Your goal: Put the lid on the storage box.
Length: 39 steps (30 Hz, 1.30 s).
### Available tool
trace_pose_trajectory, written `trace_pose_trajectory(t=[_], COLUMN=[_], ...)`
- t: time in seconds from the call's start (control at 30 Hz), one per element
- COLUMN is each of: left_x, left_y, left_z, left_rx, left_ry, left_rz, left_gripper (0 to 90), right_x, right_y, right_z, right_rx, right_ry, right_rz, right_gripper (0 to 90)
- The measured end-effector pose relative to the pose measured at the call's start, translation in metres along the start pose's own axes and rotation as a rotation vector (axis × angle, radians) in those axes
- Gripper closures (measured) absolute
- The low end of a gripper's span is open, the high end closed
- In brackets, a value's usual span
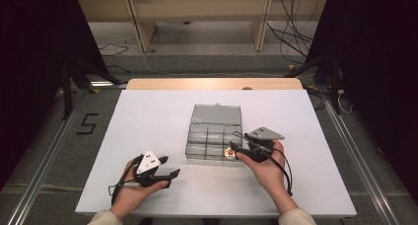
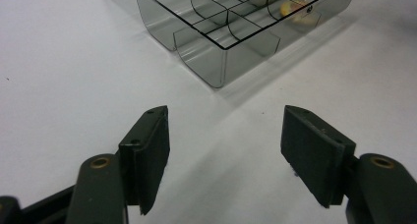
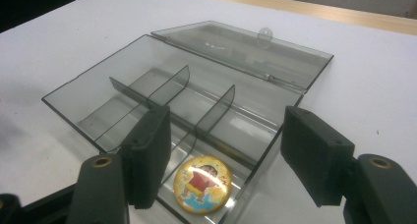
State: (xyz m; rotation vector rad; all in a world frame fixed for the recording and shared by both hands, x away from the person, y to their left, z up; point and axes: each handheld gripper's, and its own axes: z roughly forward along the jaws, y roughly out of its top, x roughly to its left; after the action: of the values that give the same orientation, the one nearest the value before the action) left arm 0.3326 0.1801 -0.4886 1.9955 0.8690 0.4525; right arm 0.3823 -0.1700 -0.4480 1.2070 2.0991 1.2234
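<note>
White tabletop (image 1: 148, 121), matte and bare apart from a clear smoky-grey compartment box (image 1: 215, 134) lying right of its middle, lid thrown back flat toward the far edge. Pale wooden strip (image 1: 214, 84) along the far edge behind the box. Beyond the box, grey floor, light wooden shelving legs (image 1: 140, 30), loose black cables (image 1: 291, 35) at the far right, dark curtains on both sides. Left of the box, on the floor, a black "5" mark (image 1: 87, 123) beside a metal rail.

Inside the box, thin dividers forming small cells; in the near right corner cell, a round cartoon badge (image 3: 202, 183), yellow and red, lying flat on the bottom.

Right gripper (image 1: 235, 148) held at the box's near right corner, jaws spread wide, standing either side of the badge's cell, pinching nothing, pads off the badge. Left gripper (image 1: 167, 167) held just above the tabletop, well to the near left of the box, jaws likewise spread wide, nothing between them but bare white surface.
</note>
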Motion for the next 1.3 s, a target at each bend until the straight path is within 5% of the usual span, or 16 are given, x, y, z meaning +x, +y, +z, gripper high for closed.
trace_pose_trajectory(t=[0.87,1.07,1.3], left_x=[-0.002,0.002,0.020], left_y=[0.006,0.013,0.033], left_z=[0.006,0.006,0.015], left_rx=[-0.004,-0.040,-0.040], left_ry=[-0.012,-0.038,-0.011], left_rz=[-0.031,-0.108,-0.127], left_gripper=[39.0,39.4,39.4], right_x=[-0.011,-0.016,-0.017], right_y=[0.000,0.000,0.006], right_z=[-0.003,-0.002,0.004], right_rx=[-0.019,-0.014,0.006], right_ry=[0.008,-0.018,-0.027], right_rz=[0.027,0.035,0.034], right_gripper=[38.1,41.2,39.7])
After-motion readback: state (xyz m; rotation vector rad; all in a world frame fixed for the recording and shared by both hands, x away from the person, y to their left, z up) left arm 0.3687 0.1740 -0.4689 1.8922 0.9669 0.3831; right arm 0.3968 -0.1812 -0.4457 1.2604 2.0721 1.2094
